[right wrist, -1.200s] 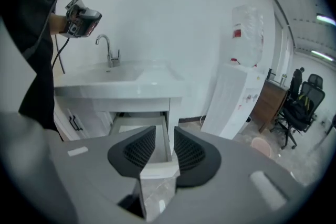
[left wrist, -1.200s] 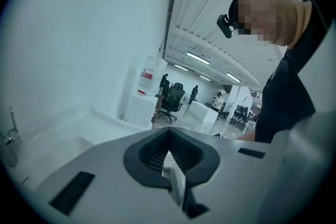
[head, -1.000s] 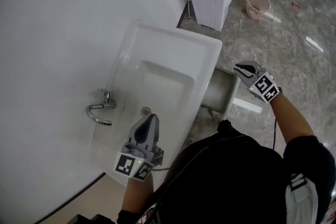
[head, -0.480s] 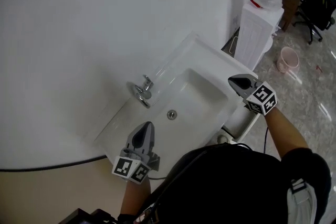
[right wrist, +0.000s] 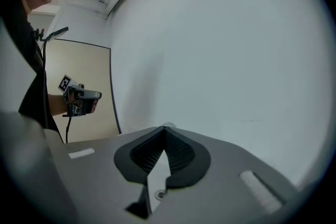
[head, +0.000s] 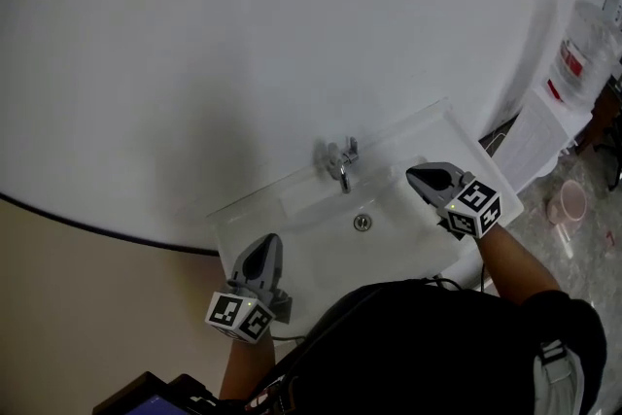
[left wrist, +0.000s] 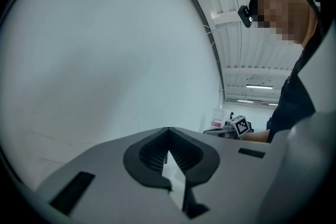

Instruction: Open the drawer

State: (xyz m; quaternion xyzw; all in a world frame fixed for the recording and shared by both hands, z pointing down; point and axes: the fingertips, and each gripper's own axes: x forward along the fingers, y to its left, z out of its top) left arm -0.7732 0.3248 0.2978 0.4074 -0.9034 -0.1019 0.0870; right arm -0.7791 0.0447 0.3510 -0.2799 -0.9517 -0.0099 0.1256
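Right gripper point(head: 416, 177) rose above sink point(head: 311, 240).

White ceramic washbasin point(head: 282, 205) has a chrome tap point(head: 340, 162) at its 12 o'clock edge, round metal drain point(head: 362, 223) dead centre. Pink plastic bucket point(head: 567, 203) sits on the grey stone floor point(head: 586, 259), 3 o'clock.

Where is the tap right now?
In the head view the tap sits mid-frame on the back rim of the white sink, by the wall, just beyond the drain and left of the right gripper.
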